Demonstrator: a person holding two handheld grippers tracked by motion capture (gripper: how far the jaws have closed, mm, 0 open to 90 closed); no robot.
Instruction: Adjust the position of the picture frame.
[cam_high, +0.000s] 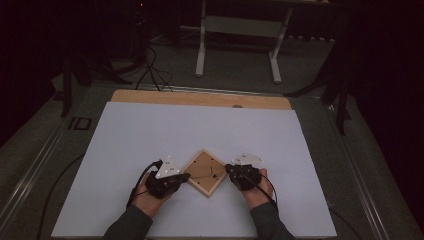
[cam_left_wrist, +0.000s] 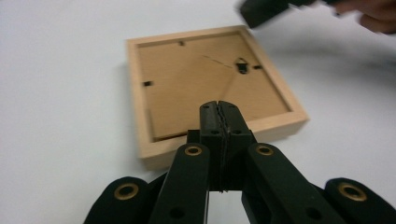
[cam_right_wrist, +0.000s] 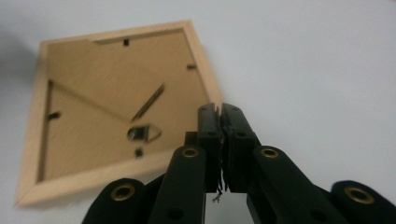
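Note:
A small square wooden picture frame (cam_high: 205, 172) lies back-side up on the white table sheet (cam_high: 150, 135), turned like a diamond. Its brown backing board (cam_left_wrist: 205, 79) carries a metal hanger (cam_left_wrist: 242, 66) and small black tabs. My left gripper (cam_high: 186, 176) sits just left of the frame, jaws shut and empty, its tips (cam_left_wrist: 219, 108) above the frame's near corner. My right gripper (cam_high: 227, 168) is at the frame's right corner, also shut with nothing between its jaws; its tips (cam_right_wrist: 220, 112) hover by the frame's edge (cam_right_wrist: 205, 74). In the left gripper view the right gripper (cam_left_wrist: 266, 10) appears blurred beyond the frame.
The white sheet covers a wooden tabletop (cam_high: 200, 98) whose far strip is bare. Behind the table stand a white desk frame (cam_high: 240, 40) and black cables (cam_high: 150, 65) on a dark floor. Cables trail from both grippers toward the near edge.

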